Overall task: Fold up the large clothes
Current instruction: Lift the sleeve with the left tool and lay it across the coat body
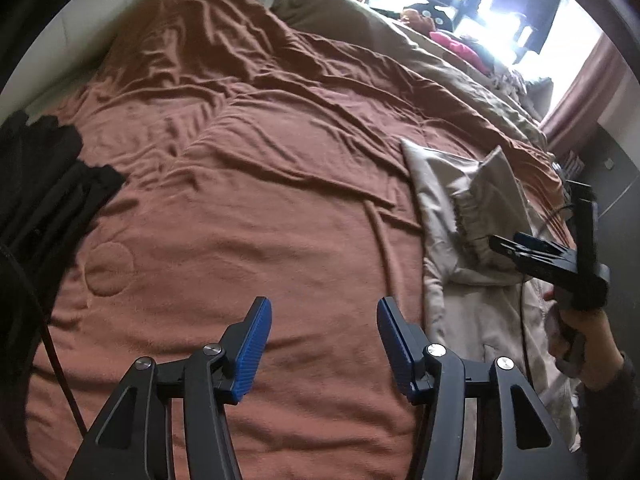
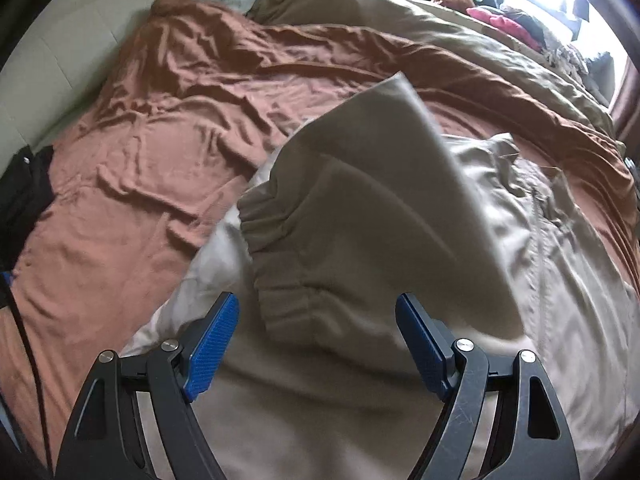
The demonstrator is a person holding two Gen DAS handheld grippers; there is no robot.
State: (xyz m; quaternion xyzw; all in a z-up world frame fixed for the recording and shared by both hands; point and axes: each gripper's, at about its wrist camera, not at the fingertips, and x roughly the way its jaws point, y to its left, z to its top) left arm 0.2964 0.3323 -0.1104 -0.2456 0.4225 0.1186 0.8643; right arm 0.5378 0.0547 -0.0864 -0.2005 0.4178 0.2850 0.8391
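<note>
A large beige jacket (image 2: 540, 240) with a zip lies on the brown bedspread (image 1: 240, 200), at the right in the left wrist view (image 1: 452, 208). One sleeve with an elastic cuff (image 2: 280, 220) is folded over its body. My right gripper (image 2: 318, 300) hovers open just above that sleeve, the cuff's lower end lying between its blue pads (image 2: 212, 344) without being pinched. The left wrist view shows that gripper (image 1: 536, 214) in a person's hand (image 1: 580, 336). My left gripper (image 1: 324, 304) is open over bare bedspread, left of the jacket, with nothing between its fingers.
Black clothing (image 1: 48, 184) lies at the bed's left edge, beside a dark cable (image 1: 60, 360). An olive duvet (image 2: 440, 28) is bunched along the far side. Mixed clothes (image 1: 456, 46) are piled by the bright window. A white wall borders the bed at far left.
</note>
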